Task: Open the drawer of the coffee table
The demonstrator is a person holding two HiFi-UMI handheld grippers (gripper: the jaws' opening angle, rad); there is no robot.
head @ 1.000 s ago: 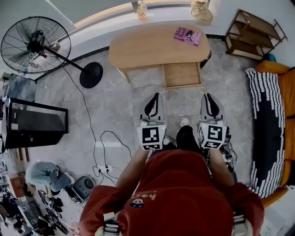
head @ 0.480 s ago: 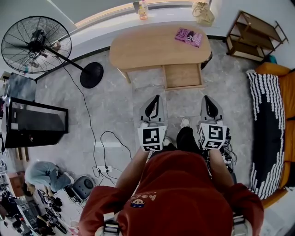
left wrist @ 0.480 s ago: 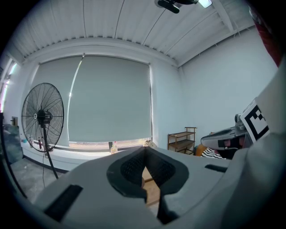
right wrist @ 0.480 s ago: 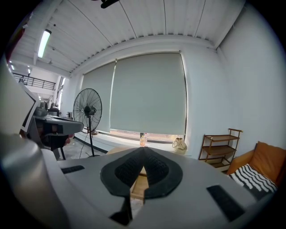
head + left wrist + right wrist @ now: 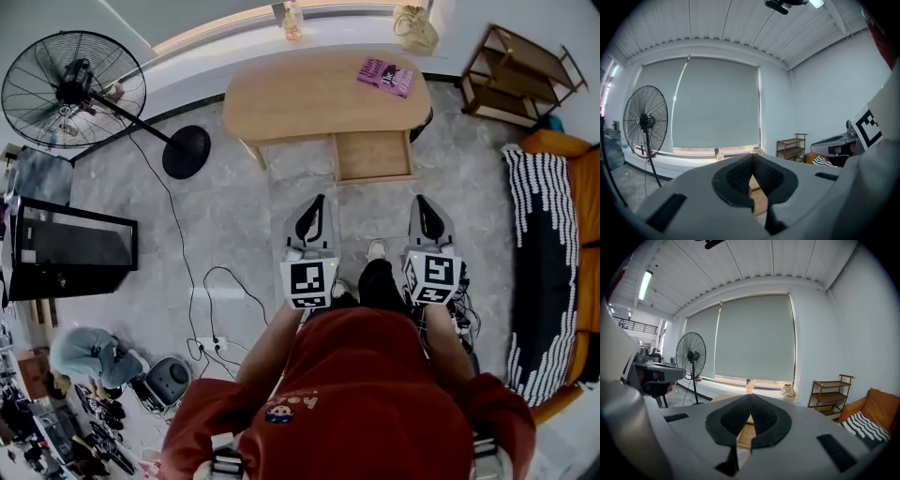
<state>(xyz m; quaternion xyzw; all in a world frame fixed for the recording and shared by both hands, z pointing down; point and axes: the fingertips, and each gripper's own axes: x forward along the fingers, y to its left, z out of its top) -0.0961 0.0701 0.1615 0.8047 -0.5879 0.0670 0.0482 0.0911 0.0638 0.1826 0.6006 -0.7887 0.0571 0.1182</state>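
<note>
Head view: light-wood oval coffee table (image 5: pixel 319 94) on the grey marble floor (image 5: pixel 234 216), below the window ledge. Its shallow wooden drawer (image 5: pixel 373 155) is pulled out from under the tabletop's near edge, toward the right end, with its bare wood bottom showing. A pink-purple book (image 5: pixel 383 75) lies flat at the tabletop's far right corner.

Left tongs (image 5: pixel 320 197) and right tongs (image 5: pixel 419 200) are side by side, held level in front of the person in the red sweater (image 5: pixel 366 394). They point at the table, near the drawer front but apart from it.

Only the head view shows the book, the drawer's full outline, the black cables (image 5: pixel 211 300) on the floor and the dark glass-front cabinet (image 5: pixel 70 248) at left.

Left gripper view: tongs together, tips meeting and nothing between them. A strip of the wooden drawer shows below the tips. The right tongs' marker cube (image 5: pixel 867 129) is at the right edge.

Right gripper view: tongs together and holding nothing, with the drawer wood again below the tips.

Only the gripper views show the grey roller blind (image 5: pixel 754 336) and the ribbed ceiling (image 5: pixel 754 263).

Seen in all three views: black standing fan (image 5: pixel 70 89), small bottle (image 5: pixel 292 21) on the ledge, open wooden shelf rack (image 5: pixel 520 70).

The orange sofa (image 5: pixel 586 187) with a black-and-white striped throw (image 5: pixel 539 253) is clearest in the head and right gripper views.
</note>
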